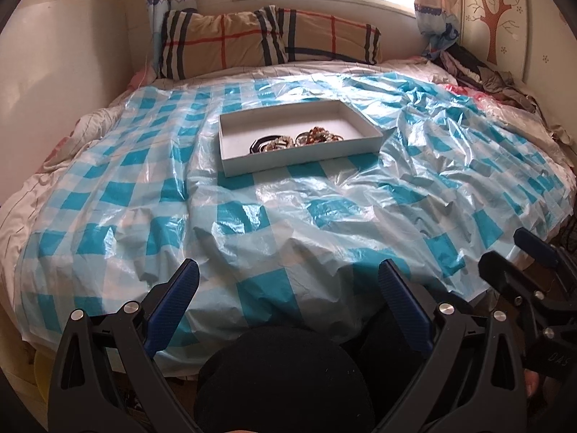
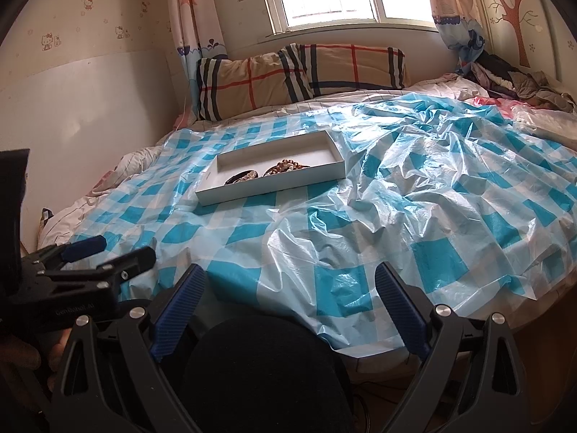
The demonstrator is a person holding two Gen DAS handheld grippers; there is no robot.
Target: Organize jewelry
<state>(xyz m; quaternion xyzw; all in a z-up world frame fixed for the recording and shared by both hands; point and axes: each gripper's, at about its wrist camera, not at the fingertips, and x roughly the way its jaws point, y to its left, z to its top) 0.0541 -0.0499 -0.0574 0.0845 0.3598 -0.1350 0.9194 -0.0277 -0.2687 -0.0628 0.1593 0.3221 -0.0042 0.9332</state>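
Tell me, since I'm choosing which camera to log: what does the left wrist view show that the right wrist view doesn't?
Only the left wrist view shows the right gripper at its right edge. Only the right wrist view shows the left gripper and the cat-print wallpaper. Both show the shallow white cardboard tray holding beaded bracelets on the blue-checked plastic sheet, with both grippers open and empty.

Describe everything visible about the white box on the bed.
The white box is a shallow, open rectangular tray with low walls, apparently cardboard. It lies flat on the blue-and-white checked plastic sheet mid-bed, slightly askew. Beaded bracelets, dark and brown-and-pale, cluster against its near wall; the rest of its floor is bare. Neither gripper touches it.
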